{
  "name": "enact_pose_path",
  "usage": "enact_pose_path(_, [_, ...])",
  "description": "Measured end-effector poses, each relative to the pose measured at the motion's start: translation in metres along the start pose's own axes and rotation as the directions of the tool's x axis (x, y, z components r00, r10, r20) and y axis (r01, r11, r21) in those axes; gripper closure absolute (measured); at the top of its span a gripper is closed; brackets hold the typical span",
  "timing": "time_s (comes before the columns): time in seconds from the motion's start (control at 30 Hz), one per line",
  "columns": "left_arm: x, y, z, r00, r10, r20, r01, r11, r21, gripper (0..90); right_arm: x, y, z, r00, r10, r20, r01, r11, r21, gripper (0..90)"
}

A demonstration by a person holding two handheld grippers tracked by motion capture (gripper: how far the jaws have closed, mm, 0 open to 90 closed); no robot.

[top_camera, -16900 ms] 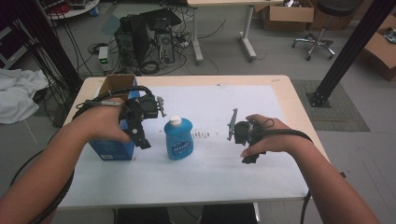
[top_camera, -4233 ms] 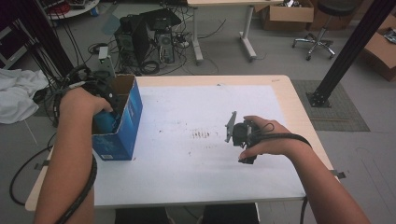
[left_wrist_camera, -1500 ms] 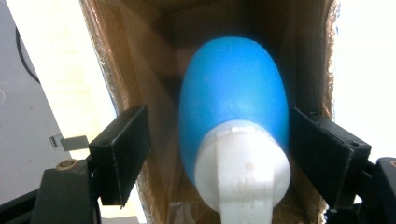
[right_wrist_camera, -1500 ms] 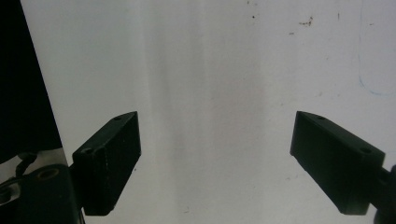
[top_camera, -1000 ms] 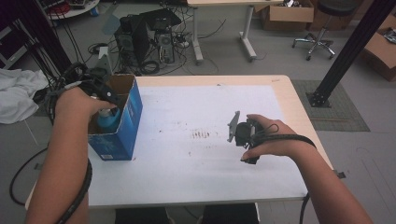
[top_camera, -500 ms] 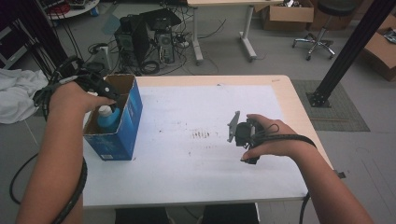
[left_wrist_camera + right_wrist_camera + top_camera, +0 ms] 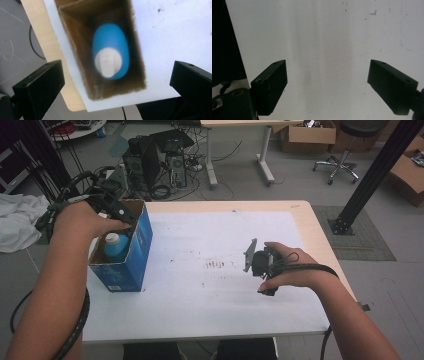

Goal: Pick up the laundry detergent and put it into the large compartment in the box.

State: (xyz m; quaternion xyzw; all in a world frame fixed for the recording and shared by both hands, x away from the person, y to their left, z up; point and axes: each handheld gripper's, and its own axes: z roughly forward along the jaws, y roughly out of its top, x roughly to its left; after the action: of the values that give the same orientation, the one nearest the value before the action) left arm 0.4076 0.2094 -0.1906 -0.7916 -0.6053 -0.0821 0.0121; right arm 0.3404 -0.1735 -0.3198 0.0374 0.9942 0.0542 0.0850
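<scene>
Near the left edge of the counter [image 7: 210,295], toward its far corner, a blue cardboard box [image 7: 134,254] is seen standing upright with its top open. Inside it a blue bottle [image 7: 110,51] with a white cap is stood upright, its cap and shoulders being visible from above through the opening. In the high view the bottle is seen against the box's near-left inner side, with the brown cardboard walls rising around it.

Above the far end of the box the left gripper [image 7: 116,209] is held by the person's left hand [image 7: 82,220], pointing down into the opening. Its jaws are spread wide and have just been opening; nothing is pressed between them. In the left gripper view the two black jaws are seen at the lower corners, well apart, with the box opening and the bottle lying between them farther down, untouched.

Toward the right side of the counter, about midway between its near and far edges, the right gripper [image 7: 256,262] is held in the person's right hand [image 7: 287,270], close above the white surface. Its jaws are likewise set wide, and only the bare, lightly speckled counter top is seen between them in the right gripper view. A black cable is trailed from each gripper along the forearm.
</scene>
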Motion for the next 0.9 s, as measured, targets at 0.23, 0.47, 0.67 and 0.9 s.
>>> enact_pose_path(0.23, [-0.015,0.004,-0.007,0.9967,0.08,0.011,-0.08,0.9963,-0.031,0.1,-0.001,-0.001,0.002,1.0,0.006,-0.002,-0.006,1.0,0.003,16.2])
enact_pose_path(0.47, [-0.038,0.007,-0.012,0.9718,0.23,0.05,-0.226,0.9711,-0.075,0.1,-0.004,0.001,0.0,1.0,0.002,-0.002,-0.002,1.0,0.009,16.2])
enact_pose_path(0.67, [-0.054,0.008,-0.017,0.9319,0.354,0.079,-0.343,0.931,-0.125,0.1,-0.007,0.002,-0.003,1.0,0.003,-0.002,-0.003,1.0,0.006,16.2])
enact_pose_path(0.9, [-0.066,0.007,-0.018,0.8616,0.495,0.111,-0.473,0.8631,-0.176,0.1,-0.01,0.0,-0.007,1.0,0.005,0.0,-0.005,1.0,0.013,16.2])
